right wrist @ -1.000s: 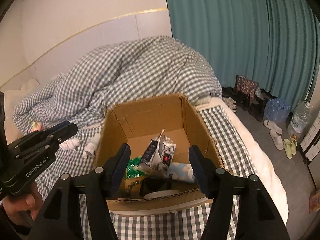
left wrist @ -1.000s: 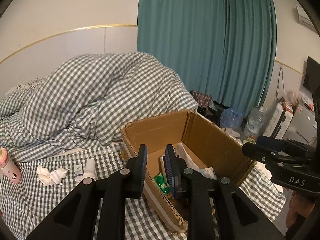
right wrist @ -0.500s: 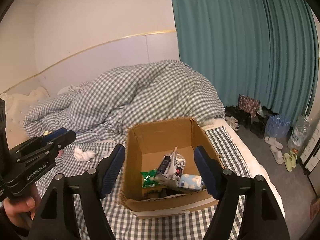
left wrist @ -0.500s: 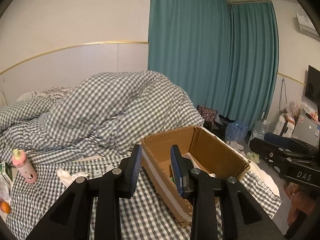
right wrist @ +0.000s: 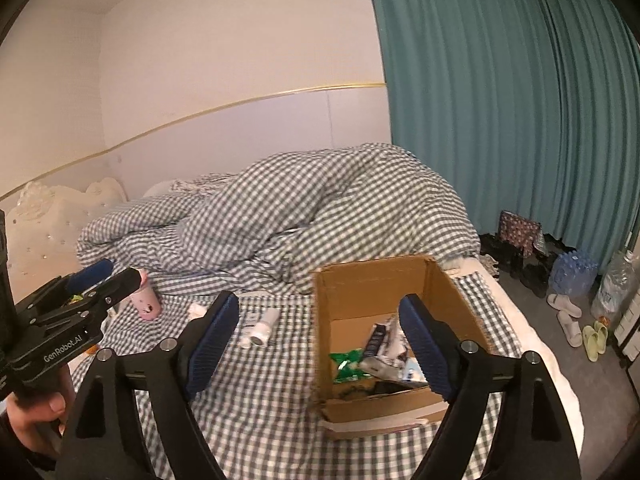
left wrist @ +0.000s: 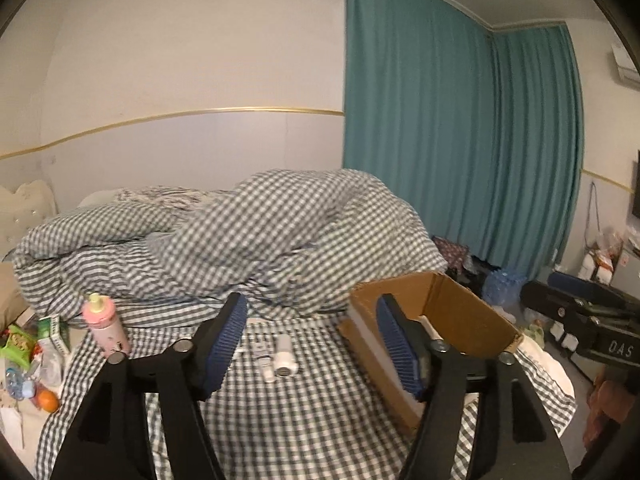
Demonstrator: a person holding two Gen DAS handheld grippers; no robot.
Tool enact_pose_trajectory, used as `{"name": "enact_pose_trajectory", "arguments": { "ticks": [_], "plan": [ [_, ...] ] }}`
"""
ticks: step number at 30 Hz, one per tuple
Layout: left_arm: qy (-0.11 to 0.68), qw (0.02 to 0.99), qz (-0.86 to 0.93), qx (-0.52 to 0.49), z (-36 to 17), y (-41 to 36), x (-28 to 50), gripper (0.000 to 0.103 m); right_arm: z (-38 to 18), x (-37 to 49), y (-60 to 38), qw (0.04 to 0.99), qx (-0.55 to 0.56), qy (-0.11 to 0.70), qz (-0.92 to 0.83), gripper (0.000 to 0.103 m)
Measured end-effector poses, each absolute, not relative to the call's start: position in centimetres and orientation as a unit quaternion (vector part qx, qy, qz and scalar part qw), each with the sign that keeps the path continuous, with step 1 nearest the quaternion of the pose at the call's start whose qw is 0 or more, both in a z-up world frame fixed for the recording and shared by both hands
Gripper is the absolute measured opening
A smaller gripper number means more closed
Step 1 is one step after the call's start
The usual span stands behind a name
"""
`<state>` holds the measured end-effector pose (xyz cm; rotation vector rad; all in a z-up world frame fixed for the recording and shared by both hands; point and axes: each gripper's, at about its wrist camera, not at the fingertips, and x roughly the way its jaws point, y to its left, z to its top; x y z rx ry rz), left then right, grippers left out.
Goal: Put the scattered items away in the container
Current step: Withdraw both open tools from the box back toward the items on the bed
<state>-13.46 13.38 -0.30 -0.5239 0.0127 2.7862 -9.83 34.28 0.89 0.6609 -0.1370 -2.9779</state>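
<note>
Home bedroom, lived-in

Bed with grey-white check sheet, rumpled matching duvet, white tufted headboard. Teal floor-length curtains, slippers and water bottles on the floor beside the bed, wall air conditioner top right, snacks and a pink bottle on the bedding

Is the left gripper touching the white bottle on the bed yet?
Apart. The left wrist view shows the open left gripper empty, the white bottle lying on the checked sheet beyond its fingertips.
</note>
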Motion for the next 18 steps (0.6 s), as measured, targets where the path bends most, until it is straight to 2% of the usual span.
{"name": "enact_pose_trajectory", "arguments": {
  "ticks": [4,8,13,18],
  "plan": [
    [-0.005,0.130,0.975,-0.181,-0.3,10.9,-13.3,0.077,1.0,-9.6,32.6,0.059,0.215,-0.042,-0.974,0.089],
    [-0.016,0.114,0.978,-0.176,-0.1,9.0,-12.9,0.088,1.3,-9.3,31.4,0.068,0.210,-0.038,-0.975,0.092],
    [-0.021,0.097,0.980,-0.170,0.1,7.1,-12.6,0.089,1.6,-9.0,30.2,0.076,0.205,-0.034,-0.975,0.096],
    [-0.019,0.081,0.983,-0.162,0.2,5.4,-11.9,0.099,1.7,-8.9,28.8,0.085,0.202,-0.030,-0.975,0.099]
  ]
}}
